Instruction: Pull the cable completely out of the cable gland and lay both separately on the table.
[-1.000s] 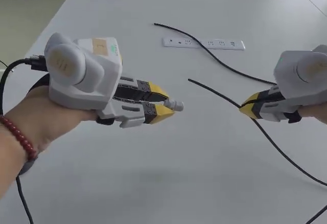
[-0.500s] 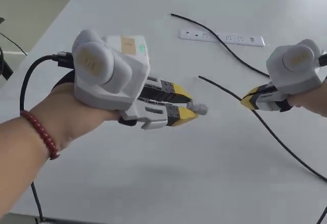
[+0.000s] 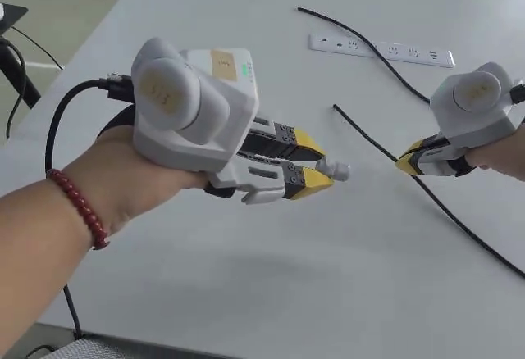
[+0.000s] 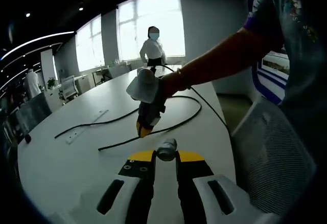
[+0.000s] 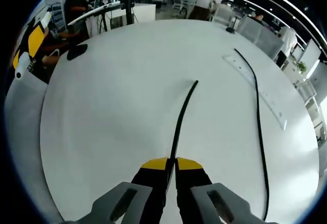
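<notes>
- Head view: left tool (image 3: 318,175) is clenched on the cable gland (image 3: 334,169). The small grey fitting pokes out just past the yellow tips and is held off the surface (image 3: 246,293).
- Right tool (image 3: 413,163) is clamped on the cable (image 3: 369,139) partway along its length. The free end lies ahead of the right tool's tips, and the rest trails back behind it across the surface.
- Gland and cable are well apart with nothing joining them. Judgement: the pull-out is done, and the tools are spread wide to keep the two parts separate for laying down.
- A power strip (image 3: 381,49) and a second cable (image 3: 361,41) lie beyond both tools and are not involved.
- Left gripper view: the gland (image 4: 166,149) sits pinched between the tips and points forward. The grip is at its very end, probably so it can be let go cleanly.
- The right tool (image 4: 145,106) is ahead of these jaws. The cable's loose end (image 4: 122,141) lies flat on the surface between the two tools.
- Right gripper view: the jaws are closed on the cable (image 5: 181,116), which runs straight ahead from the tips to its bare end and rests on the surface.
- The second cable (image 5: 258,116) runs off to the right of the tool, well apart from it.
- Judgement: what remains is to lower the gland onto open surface away from the cable, then let go with both tools. The cable mostly lies down already.
</notes>
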The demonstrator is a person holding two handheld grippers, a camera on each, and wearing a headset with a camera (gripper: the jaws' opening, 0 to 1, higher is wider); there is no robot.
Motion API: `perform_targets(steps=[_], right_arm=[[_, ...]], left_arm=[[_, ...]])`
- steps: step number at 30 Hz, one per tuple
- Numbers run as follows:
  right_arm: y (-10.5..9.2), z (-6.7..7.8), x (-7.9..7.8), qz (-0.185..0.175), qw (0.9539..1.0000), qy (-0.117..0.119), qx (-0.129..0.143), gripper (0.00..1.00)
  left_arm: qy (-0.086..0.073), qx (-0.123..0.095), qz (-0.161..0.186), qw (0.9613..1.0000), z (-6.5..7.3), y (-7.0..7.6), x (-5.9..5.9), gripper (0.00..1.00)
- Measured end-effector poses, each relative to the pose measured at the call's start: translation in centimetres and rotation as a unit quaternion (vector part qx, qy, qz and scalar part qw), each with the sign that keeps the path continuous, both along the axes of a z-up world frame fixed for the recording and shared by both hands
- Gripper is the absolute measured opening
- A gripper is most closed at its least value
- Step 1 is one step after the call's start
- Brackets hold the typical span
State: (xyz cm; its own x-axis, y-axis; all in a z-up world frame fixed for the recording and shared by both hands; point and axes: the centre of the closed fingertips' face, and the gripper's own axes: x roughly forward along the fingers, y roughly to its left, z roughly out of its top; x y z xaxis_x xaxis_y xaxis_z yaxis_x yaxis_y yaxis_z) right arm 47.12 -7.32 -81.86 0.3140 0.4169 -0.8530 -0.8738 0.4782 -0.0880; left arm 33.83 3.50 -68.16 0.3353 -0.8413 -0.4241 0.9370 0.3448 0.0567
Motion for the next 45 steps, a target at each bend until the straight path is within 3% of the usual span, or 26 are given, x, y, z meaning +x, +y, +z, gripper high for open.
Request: perform_targets(steps=[10, 36, 38, 45], right_arm=[[-0.3, -1.2, -0.4, 0.005, 0.9997, 0.015, -0.018, 0.0], [-0.4, -1.2, -0.2, -0.009, 0.9996, 0.027, 0.003, 0.01], [-0.4, -1.0, -0.2, -0.011, 0.9997, 0.02, 0.005, 0.09], [-0.5, 0.9, -0.3, -0.018, 0.9993, 0.0, 0.034, 0.14]], left_arm=[[0.0, -0.004, 0.001, 1.0, 0.0, -0.3, -0.1, 0.16], [0.008, -0.002, -0.001, 1.0, -0.7, -0.9, 0.2, 0.16], [0.008, -0.001, 0.001, 1.0, -0.7, -0.7, 0.2, 0.16], [0.006, -0.002, 0.008, 0.9999, -0.5, -0.4, 0.5, 0.16]])
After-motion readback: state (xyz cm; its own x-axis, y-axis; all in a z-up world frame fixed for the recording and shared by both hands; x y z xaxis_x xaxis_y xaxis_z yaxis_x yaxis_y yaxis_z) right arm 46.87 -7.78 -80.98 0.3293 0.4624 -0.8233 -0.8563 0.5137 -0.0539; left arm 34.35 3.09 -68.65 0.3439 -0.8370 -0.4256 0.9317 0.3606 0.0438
